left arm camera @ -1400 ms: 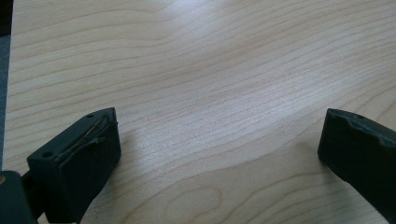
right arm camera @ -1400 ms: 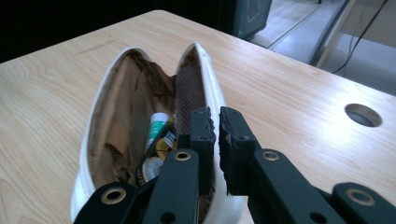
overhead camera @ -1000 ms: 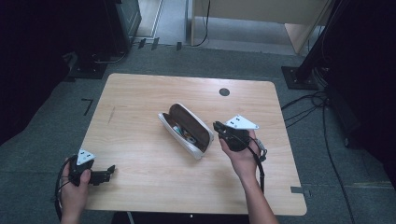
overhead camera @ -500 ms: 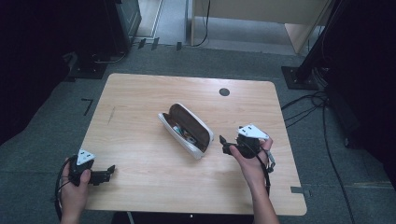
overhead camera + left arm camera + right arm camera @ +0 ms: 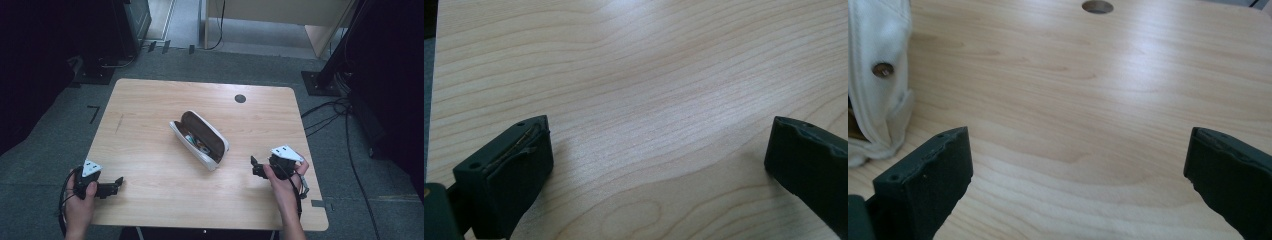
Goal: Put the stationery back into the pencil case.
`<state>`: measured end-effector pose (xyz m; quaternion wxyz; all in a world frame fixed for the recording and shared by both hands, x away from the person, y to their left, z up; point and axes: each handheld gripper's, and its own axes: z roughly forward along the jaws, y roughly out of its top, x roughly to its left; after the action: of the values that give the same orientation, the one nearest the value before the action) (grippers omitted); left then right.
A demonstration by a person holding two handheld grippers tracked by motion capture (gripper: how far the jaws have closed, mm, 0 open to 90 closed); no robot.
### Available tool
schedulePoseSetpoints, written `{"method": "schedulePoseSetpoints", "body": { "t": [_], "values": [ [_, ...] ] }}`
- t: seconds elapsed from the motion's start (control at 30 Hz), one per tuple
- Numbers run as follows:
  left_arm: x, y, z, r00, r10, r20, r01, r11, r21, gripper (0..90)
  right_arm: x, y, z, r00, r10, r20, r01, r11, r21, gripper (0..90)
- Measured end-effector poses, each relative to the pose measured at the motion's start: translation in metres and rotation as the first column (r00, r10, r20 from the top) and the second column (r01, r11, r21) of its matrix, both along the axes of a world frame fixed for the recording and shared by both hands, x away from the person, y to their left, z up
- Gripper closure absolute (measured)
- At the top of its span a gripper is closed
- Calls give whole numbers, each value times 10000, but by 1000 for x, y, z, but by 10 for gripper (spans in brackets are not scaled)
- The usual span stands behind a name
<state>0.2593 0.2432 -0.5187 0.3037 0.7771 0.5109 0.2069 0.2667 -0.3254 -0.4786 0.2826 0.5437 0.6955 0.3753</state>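
Note:
A white pencil case [image 5: 200,139] with a brown lining lies open in the middle of the wooden table [image 5: 150,110], with small items inside it. Its white cloth end with a metal snap [image 5: 878,80] shows at the left of the right gripper view. My right gripper [image 5: 256,167] rests near the table's front right, a short way right of the case, open and empty [image 5: 1075,170]. Near the front left corner, far from the case, my left gripper [image 5: 117,185] stands open over bare wood [image 5: 656,160].
A round cable hole [image 5: 240,98] sits in the table's far right part. Black equipment stands [image 5: 100,70] and cables [image 5: 330,112] lie on the grey floor around the table. A wooden cabinet [image 5: 280,20] stands behind.
My right gripper has drawn back from the pencil case toward the front right of the table. The left gripper has stayed in place.

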Motion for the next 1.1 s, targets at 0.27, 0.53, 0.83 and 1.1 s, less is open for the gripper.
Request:
{"method": "schedulePoseSetpoints", "body": {
  "t": [0.27, 0.53, 0.83, 1.1],
  "values": [
    [0, 0, 0, 10000, 2, -2, -2, 10000, -6, 0, -9, -19, -12, 9989, -388, -270, 386, 9992, -82, 0],
    [0, 0, 0, 10000, -3, -1, 3, 10000, -2, 0, -18, -35, -25, 9963, -528, -683, 516, 9985, -197, 0],
    [0, 0, 0, 10000, 2, 0, -2, 10000, -3, 0, -30, -55, -37, 9906, -940, -999, 914, 9954, -296, 0],
    [0, 0, 0, 10000, 0, -2, 0, 10000, -4, 0, -41, -72, -44, 9838, -1299, -1239, 1272, 9914, -293, 0]
  ]
}}
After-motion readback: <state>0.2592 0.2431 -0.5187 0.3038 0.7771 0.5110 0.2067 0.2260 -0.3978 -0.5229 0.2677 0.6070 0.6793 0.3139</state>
